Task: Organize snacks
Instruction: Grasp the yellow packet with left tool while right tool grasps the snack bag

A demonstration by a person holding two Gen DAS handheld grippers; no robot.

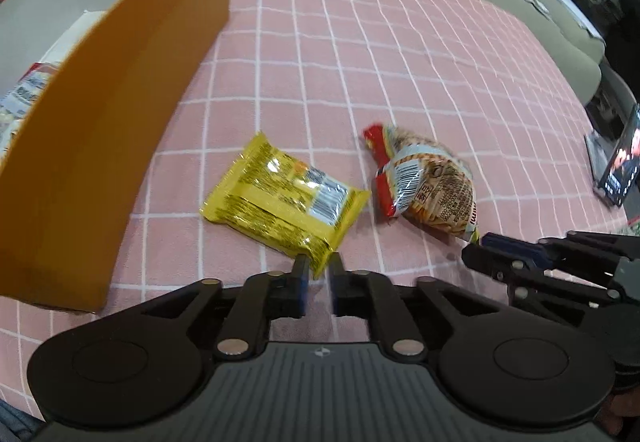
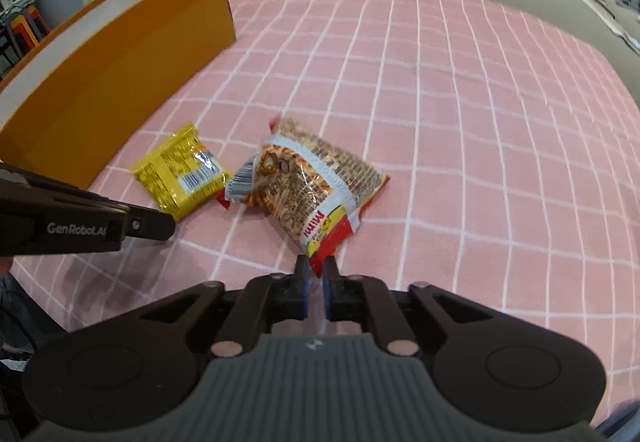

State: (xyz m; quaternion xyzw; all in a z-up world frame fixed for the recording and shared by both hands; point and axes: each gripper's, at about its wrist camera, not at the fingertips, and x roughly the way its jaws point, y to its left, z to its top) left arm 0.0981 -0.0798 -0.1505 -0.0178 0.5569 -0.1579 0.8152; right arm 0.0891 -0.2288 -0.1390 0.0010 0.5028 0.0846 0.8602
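Orange box (image 1: 100,114) sits at left on the pink grid cloth (image 1: 400,62), one snack pack (image 1: 20,102) visible inside. Left gripper (image 1: 318,268) is pinched on a corner of the yellow packet (image 1: 280,198) just beside the box. Right gripper (image 2: 315,274) is clamped on the red noodle snack bag (image 2: 312,186), next to the yellow one.

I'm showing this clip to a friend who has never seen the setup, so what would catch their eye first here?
Probably the two bright snack bags on the pink checked cloth: the yellow packet with the left gripper closed on its near corner, and the red noodle-snack bag pinched at its near end by the right gripper. Next comes the big orange box on the left, with another packet already inside.
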